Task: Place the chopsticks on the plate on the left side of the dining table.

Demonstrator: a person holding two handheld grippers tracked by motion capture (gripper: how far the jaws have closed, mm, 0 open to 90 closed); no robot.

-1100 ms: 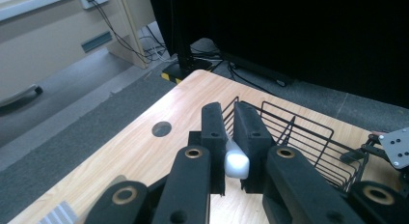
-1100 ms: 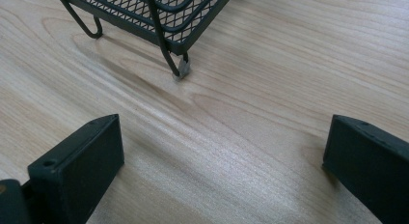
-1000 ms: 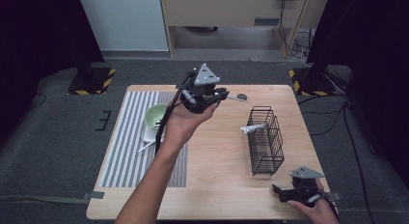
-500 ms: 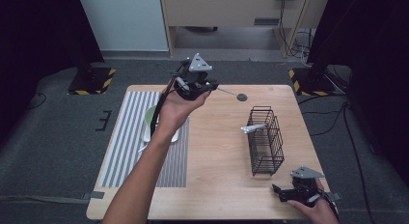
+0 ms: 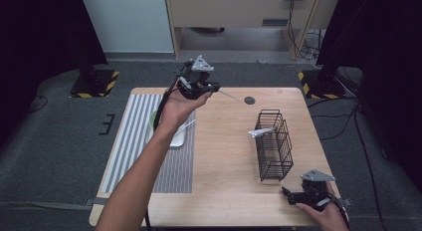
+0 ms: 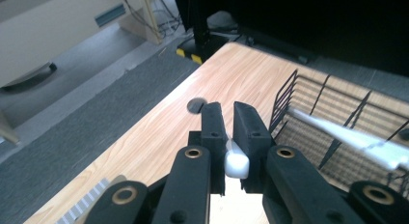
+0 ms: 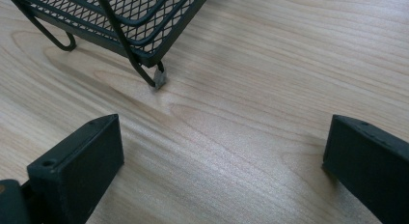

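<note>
In the left gripper view, the left gripper's (image 6: 226,122) jaws were clamped on the white handle end of a utensil (image 6: 236,162), low in the middle of the frame. The high view added what that close view hid: a thin metal shaft (image 5: 230,96) jutting from the left gripper (image 5: 211,89) toward the right, held above the table's far edge in the upper middle of the frame.

The right gripper's (image 7: 222,151) jaws stood wide apart over bare wood. One foot of the black wire basket (image 7: 144,21) showed at the upper left of its own view. The high view placed the right gripper (image 5: 291,195) at the lower right, near the basket (image 5: 273,144), where another pale utensil (image 5: 261,133) leaned out.

A striped mat (image 5: 134,141) lay at the left of the wooden table (image 5: 224,191). Grey carpet (image 5: 50,141) surrounded it.
</note>
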